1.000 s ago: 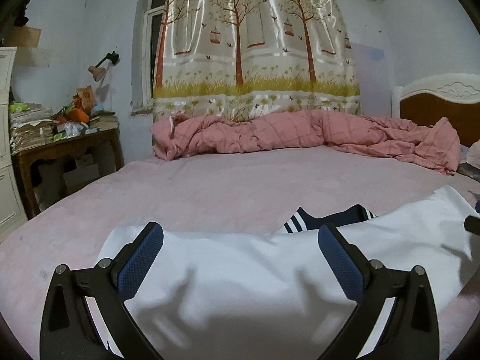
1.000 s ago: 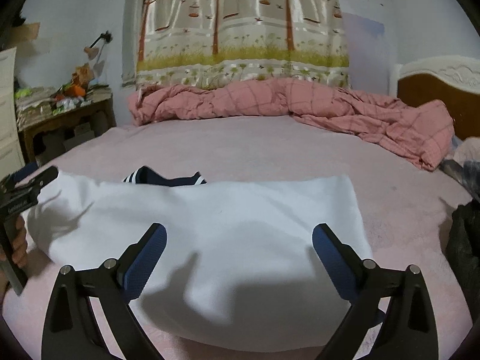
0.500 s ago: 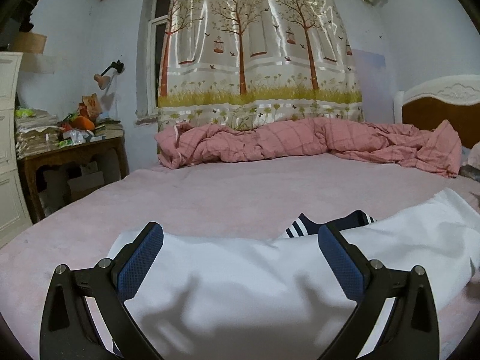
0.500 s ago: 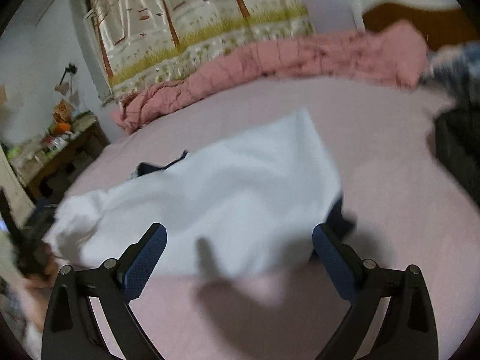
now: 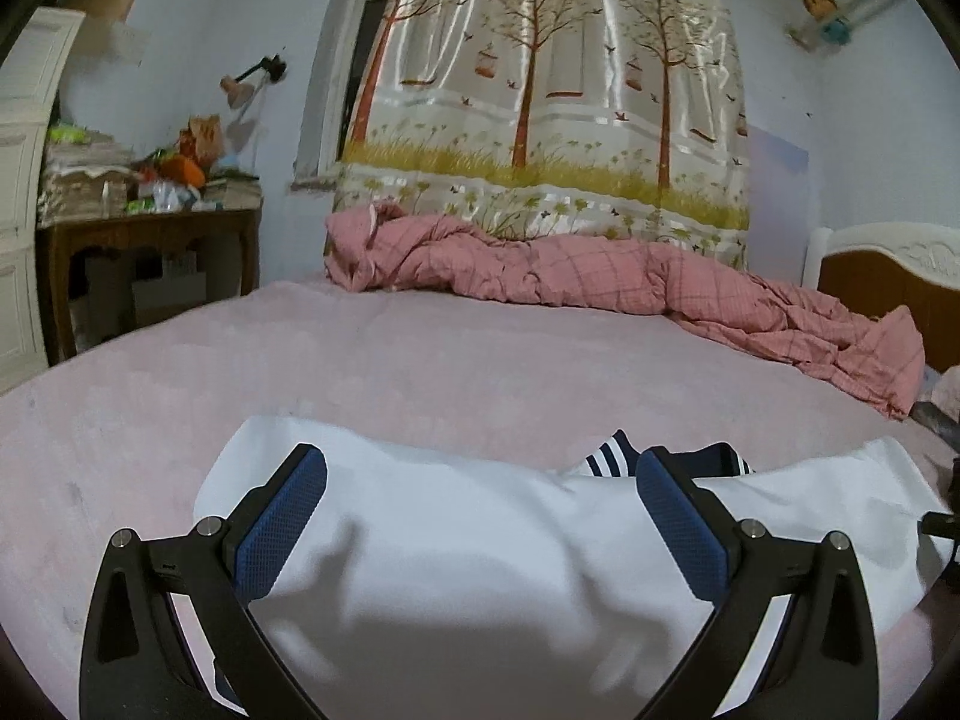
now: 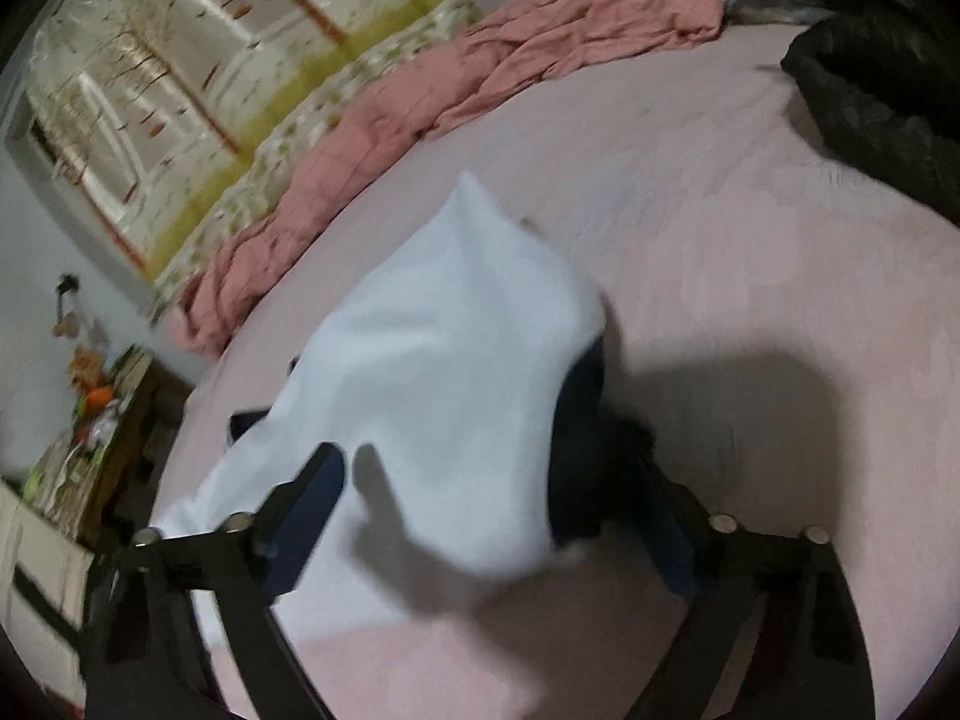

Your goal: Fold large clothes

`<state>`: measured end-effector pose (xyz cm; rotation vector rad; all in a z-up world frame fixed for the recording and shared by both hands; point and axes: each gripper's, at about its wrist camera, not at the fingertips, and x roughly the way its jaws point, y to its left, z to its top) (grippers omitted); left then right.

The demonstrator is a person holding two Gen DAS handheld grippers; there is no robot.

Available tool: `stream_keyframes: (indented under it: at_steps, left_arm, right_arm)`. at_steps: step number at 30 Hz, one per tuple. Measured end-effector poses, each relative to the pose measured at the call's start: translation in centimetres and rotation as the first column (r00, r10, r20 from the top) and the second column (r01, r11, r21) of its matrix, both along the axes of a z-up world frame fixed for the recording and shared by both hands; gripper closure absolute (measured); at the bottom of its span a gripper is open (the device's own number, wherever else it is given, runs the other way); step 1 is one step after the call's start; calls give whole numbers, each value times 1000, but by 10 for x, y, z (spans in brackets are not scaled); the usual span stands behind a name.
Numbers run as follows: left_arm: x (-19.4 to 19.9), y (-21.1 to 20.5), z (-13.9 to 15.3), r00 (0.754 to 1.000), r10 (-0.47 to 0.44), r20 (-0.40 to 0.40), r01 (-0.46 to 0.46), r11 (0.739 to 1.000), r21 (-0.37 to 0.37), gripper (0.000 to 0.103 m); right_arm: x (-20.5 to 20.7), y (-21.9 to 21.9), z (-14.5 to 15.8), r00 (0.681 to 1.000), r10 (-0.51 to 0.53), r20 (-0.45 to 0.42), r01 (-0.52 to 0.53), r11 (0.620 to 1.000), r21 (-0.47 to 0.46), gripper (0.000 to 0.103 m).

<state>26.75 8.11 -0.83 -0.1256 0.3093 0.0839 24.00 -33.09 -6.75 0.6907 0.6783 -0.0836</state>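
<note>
A white garment (image 5: 480,552) with a navy, white-striped collar (image 5: 618,459) is lying across the near part of a pink bedsheet (image 5: 420,372). The left gripper (image 5: 480,516) is hovering over the cloth with its blue-padded fingers (image 5: 282,516) spread wide and pinching nothing. Seen from the right wrist, whose picture is tilted and blurred, the right gripper (image 6: 486,516) is closing its jaws, with the garment's near edge (image 6: 456,372) and a dark navy underlayer (image 6: 579,438) lying between them; the pads are not yet pressing on the fabric. The gripper is casting a dark shadow (image 6: 720,396) on the sheet beside the garment. Beyond the cloth a rumpled pink checked quilt (image 5: 600,276) is stretching along the far side of the bed, below a curtain printed with trees (image 5: 540,90). A wooden desk (image 5: 150,240) piled with clutter is standing at the left, and a headboard (image 5: 888,264) is showing at the right. A black heap of clothing (image 6: 888,78) is lying on the sheet, well apart from the white garment.
</note>
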Motion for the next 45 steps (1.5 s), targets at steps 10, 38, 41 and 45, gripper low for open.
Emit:
stream_keyframes:
  at_steps: [10,38,41,45]
  left_arm:
    - [-9,6,5,999,36,30,-35,999,-31,0]
    - [-8,-6,4,999,37,18,-37,999,34,0]
    - [-5,-14,4,1000,-4,3,3,998,56,0]
    - [-5,-29,2,1000,-16,-4,16,993,121,0]
  right_arm:
    - [17,81,79,983,75,170,3,908,-419,90]
    - [-20,175,89,849,418,325,-228,843,-488,39]
    - [-1,156,80,925,279,257,-100,832,-545,39]
    - [42,140,48,924,374,79,-324,876,-358,39]
